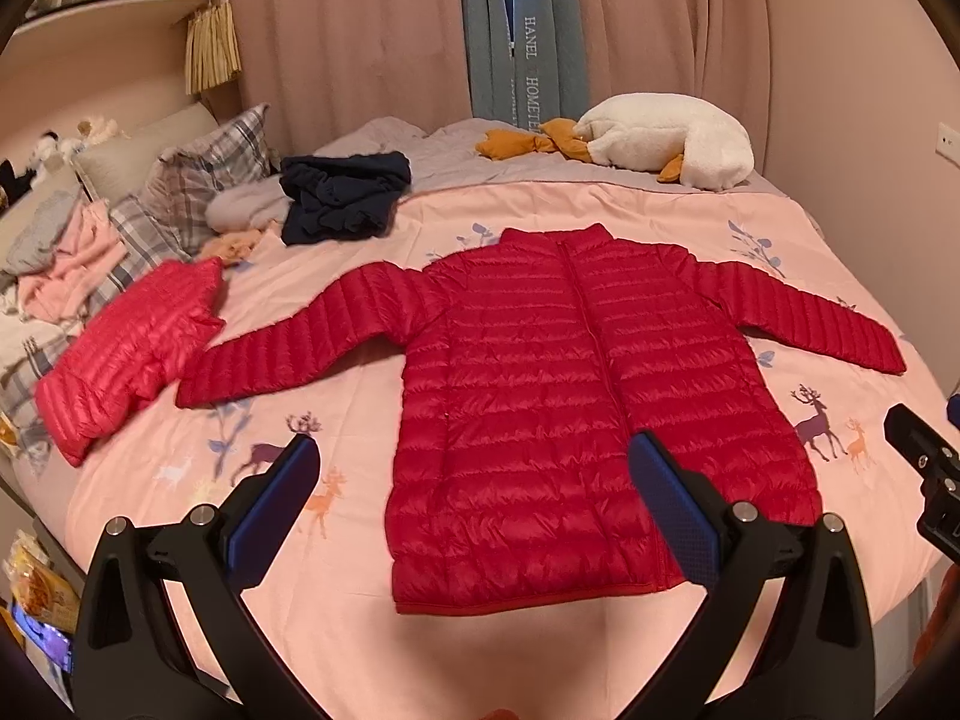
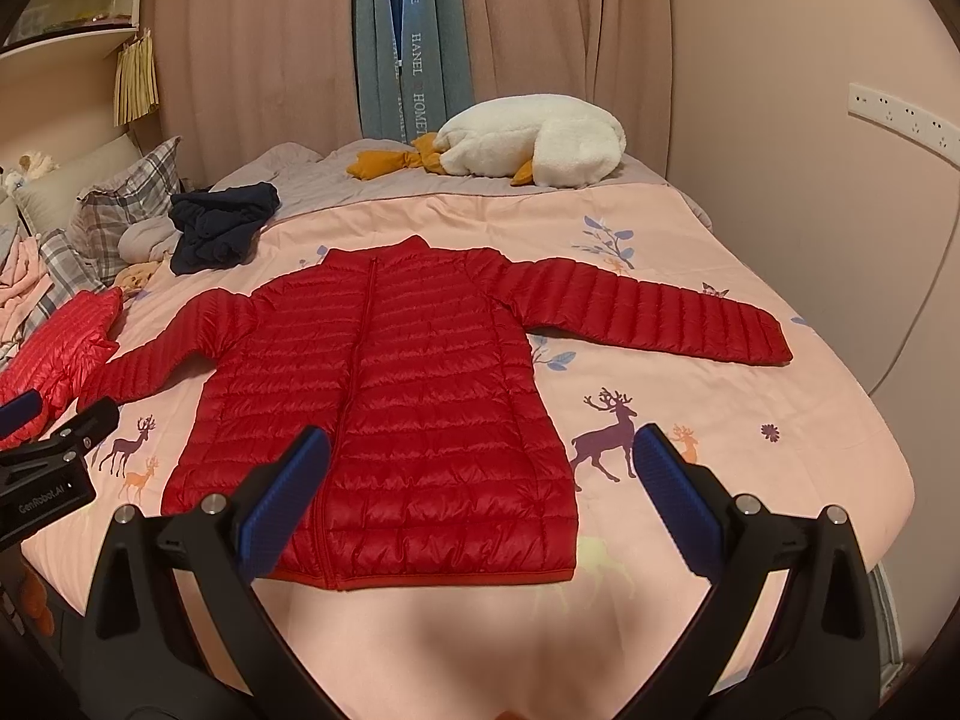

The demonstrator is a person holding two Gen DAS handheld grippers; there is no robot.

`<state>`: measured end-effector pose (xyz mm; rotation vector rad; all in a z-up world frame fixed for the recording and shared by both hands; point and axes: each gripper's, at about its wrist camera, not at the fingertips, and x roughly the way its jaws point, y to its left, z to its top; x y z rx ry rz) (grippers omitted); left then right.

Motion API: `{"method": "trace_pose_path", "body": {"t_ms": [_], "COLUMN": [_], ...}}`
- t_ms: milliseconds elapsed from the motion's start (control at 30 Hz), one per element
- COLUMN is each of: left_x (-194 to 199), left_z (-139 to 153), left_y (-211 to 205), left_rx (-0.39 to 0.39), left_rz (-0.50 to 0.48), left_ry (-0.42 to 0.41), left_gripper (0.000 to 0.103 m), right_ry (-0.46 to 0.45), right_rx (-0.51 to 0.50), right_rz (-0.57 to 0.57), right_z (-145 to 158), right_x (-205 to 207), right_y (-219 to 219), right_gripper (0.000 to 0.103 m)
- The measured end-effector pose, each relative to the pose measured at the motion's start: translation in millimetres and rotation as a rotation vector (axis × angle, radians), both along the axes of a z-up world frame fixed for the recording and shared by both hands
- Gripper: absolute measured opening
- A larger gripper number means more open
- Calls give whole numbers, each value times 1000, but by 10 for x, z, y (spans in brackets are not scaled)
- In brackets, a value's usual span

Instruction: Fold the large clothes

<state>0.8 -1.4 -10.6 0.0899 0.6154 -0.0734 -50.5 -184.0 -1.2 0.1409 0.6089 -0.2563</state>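
A red quilted puffer jacket (image 1: 558, 378) lies flat and zipped on the pink bed cover (image 1: 336, 636), front up, both sleeves spread out sideways. It also shows in the right wrist view (image 2: 390, 396). My left gripper (image 1: 474, 474) is open and empty, held above the jacket's lower hem. My right gripper (image 2: 480, 468) is open and empty, above the jacket's lower right part. The right gripper's body shows at the right edge of the left wrist view (image 1: 927, 468); the left gripper's body shows at the left edge of the right wrist view (image 2: 48, 468).
A folded lighter red puffer jacket (image 1: 126, 354) lies at the left of the bed. A dark navy garment (image 1: 339, 198), plaid pillows (image 1: 198, 174) and a white plush goose (image 1: 666, 141) lie at the back. Curtains (image 1: 372, 30) hang behind the bed.
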Motion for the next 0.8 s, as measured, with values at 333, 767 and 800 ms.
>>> {"method": "trace_pose_path", "body": {"t_ms": [333, 767, 800], "left_x": [558, 1801, 1829], "left_z": [-450, -1541, -1617], "left_y": [515, 2651, 2759], "left_rx": [-467, -974, -1005], "left_rz": [-97, 362, 374], "left_ry": [148, 219, 216], "left_gripper": [102, 102, 102], "right_ry": [-172, -81, -74], "right_rx": [287, 327, 308], "right_rz": [227, 316, 313], "right_z": [-189, -451, -459], "right_x": [19, 538, 584], "right_y": [-191, 53, 90], "right_gripper": [101, 101, 101]}}
